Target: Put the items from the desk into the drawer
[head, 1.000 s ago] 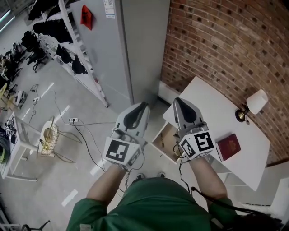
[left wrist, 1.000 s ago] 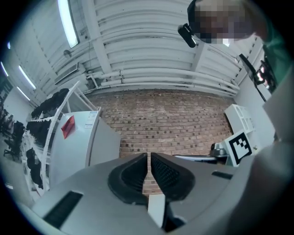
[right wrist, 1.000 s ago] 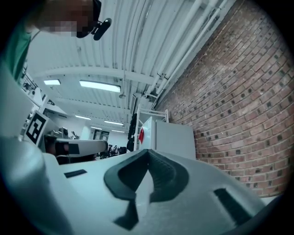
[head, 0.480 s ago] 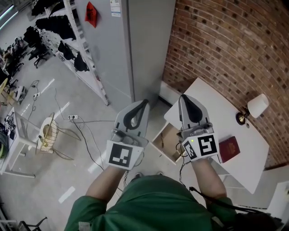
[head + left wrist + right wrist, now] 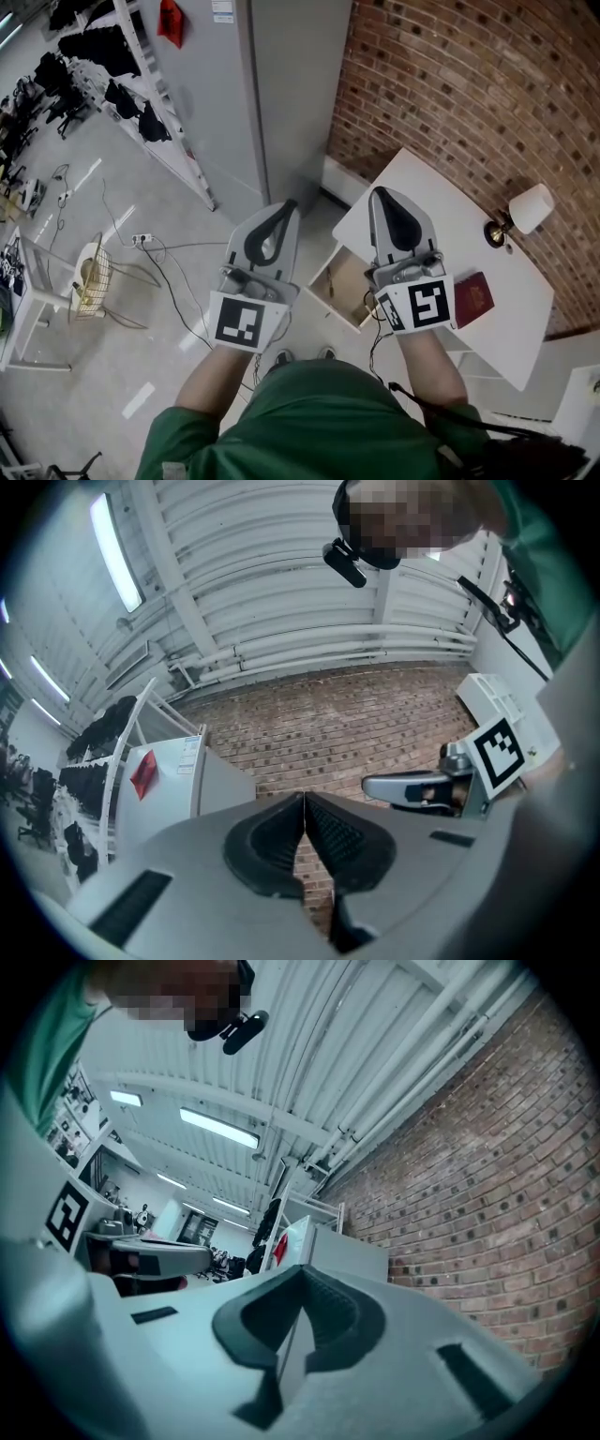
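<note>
Jaws on both sides are sitting clenched on nothing. The left gripper [image 5: 281, 220] has closed its slight gap within the last second, and the right gripper [image 5: 387, 202] is riding a little higher than before. Both are pointing out level, at no item. The red book [image 5: 472, 298] is lying untouched on the white bench [image 5: 441, 216], just right of the right gripper, with the lamp [image 5: 525, 211] farther off. The drawer [image 5: 342, 286] is standing open below the bench's left edge. By this showing, the book is still waiting to be picked.

Bright, even light from ceiling strip lamps [image 5: 218, 1129]. Both gripper views curve strongly, with dark corners; the head view is sharp.
</note>
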